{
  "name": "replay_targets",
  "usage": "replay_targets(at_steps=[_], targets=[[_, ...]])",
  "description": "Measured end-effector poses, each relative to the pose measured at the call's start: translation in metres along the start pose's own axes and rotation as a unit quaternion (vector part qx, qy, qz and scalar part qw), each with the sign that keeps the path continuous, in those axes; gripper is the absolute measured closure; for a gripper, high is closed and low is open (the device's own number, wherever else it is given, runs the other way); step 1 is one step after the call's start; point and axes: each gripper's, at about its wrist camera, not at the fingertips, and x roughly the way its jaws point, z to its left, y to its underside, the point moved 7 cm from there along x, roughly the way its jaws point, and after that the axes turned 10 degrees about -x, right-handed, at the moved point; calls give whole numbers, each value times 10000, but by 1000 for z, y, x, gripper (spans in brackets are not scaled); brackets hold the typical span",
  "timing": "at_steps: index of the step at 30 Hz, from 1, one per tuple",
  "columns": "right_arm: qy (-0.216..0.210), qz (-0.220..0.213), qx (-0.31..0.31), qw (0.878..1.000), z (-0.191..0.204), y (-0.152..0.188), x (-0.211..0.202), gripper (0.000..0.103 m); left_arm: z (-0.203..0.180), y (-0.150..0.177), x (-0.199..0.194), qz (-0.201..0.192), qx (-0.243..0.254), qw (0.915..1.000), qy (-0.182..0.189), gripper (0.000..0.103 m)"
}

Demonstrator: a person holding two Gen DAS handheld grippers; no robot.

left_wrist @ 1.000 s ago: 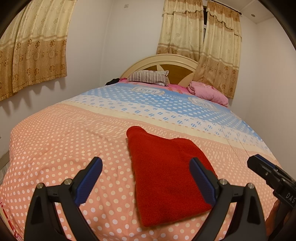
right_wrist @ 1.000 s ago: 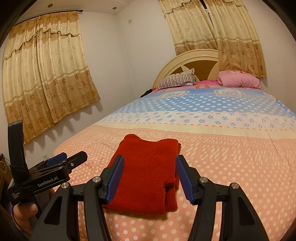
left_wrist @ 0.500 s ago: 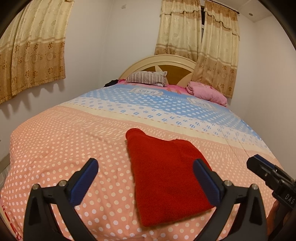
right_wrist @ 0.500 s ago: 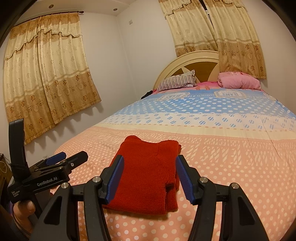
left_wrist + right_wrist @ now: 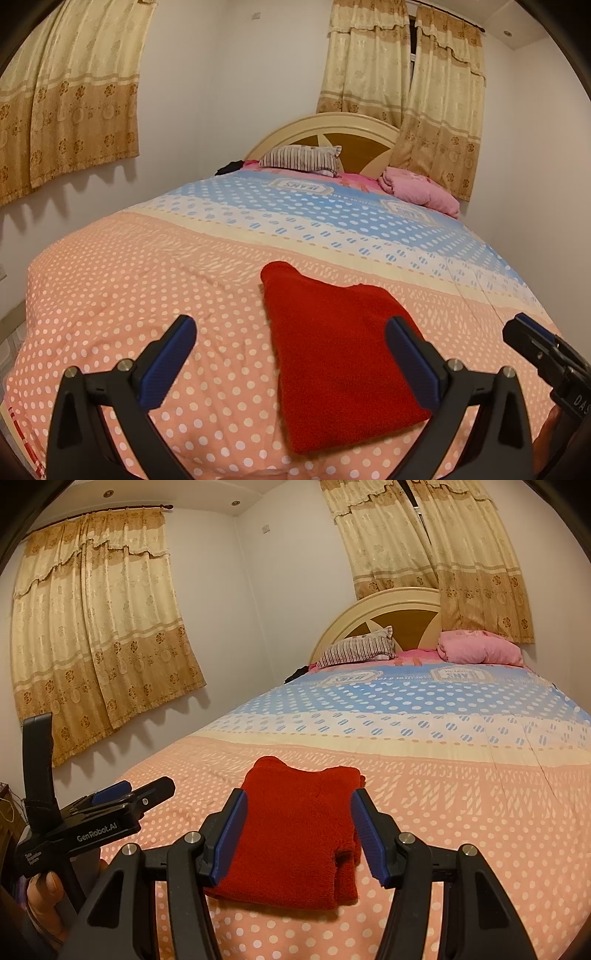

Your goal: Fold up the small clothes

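Red knit garment (image 5: pixel 340 354) lies folded on the bed (image 5: pixel 147 280). My left gripper (image 5: pixel 291 363) and right gripper (image 5: pixel 299 834) gape, holding nothing. Fold looks done; next I retreat or tidy edges.

Left gripper (image 5: pixel 291 363) jaws now wider, slightly lower

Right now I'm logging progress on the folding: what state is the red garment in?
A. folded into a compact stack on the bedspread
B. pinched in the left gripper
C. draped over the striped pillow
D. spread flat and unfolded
A: the red garment lies folded in layers on the dotted bedspread, with both grippers open and off it.
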Motion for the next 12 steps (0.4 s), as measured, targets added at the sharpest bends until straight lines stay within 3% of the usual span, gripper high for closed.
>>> replay_targets(at_steps=[12], targets=[[-12, 36, 3, 10000, -1, 2, 1, 44, 6, 0, 3, -144, 73, 9997, -177, 0]])
